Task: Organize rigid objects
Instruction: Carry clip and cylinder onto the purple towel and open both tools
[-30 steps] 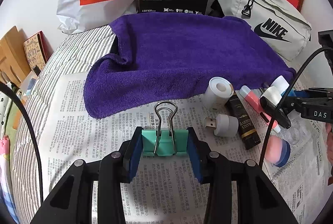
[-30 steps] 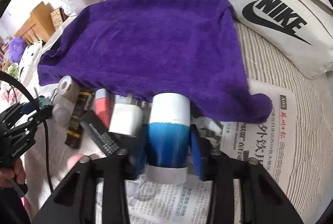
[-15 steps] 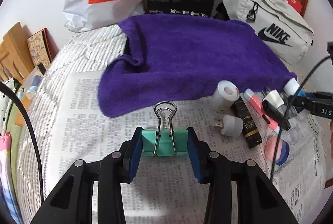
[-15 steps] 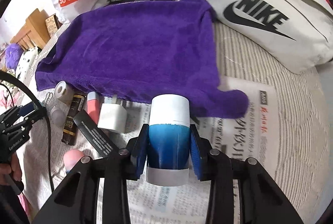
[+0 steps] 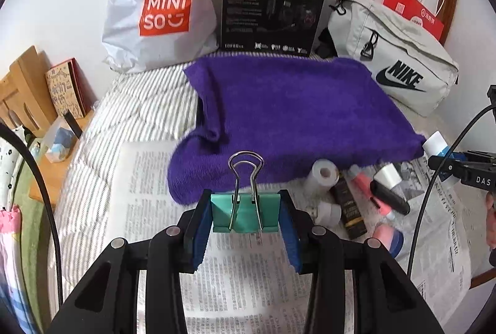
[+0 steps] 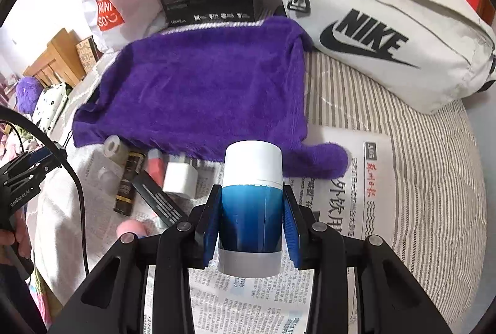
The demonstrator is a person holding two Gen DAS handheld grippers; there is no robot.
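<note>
Striped bedding under newspaper carries a purple fleece towel. My left gripper pinches a teal metal binder clip, wire loops pointing forward; my right gripper clamps an upright blue-and-white plastic bottle. I judge the towel dead ahead of both. Remaining small items partly hide beneath its edge.

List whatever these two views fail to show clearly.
- Left wrist view: whatever lies under the purple towel is covered by it.
- Right wrist view: the pink item is partly hidden behind the right gripper.
- Both views: newspaper print is too small to read.
- Right wrist view: blue bottle shows no readable label.
</note>
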